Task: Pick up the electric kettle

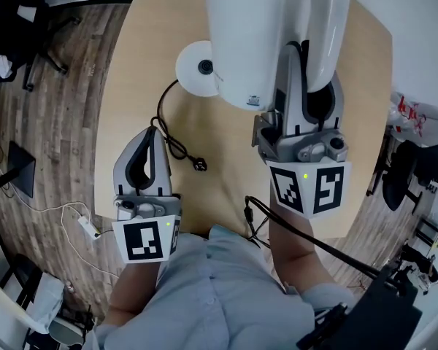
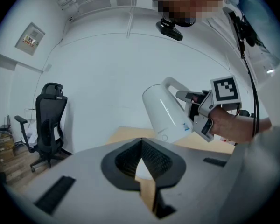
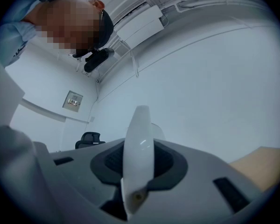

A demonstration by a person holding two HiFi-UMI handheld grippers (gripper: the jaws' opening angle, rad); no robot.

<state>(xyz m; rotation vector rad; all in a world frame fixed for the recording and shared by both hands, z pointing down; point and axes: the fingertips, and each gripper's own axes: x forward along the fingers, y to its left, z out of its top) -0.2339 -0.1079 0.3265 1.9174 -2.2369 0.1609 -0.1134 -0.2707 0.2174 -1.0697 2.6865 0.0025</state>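
The lift was in hand: the right gripper (image 3: 139,160) had its fingers clamped narrowly on the handle (image 3: 139,134) of the electric kettle (image 1: 255,35). The kettle's body hung just beyond the fingertips, clear of its round base (image 1: 197,68), while the left gripper (image 2: 141,143) had its fingers closed on nothing, well apart from the kettle. The next move seemingly called for a firm, steady hold against swinging, as the kettle's long axis stood near upright but tilted, top leaning away from the fingers, handle toward them.
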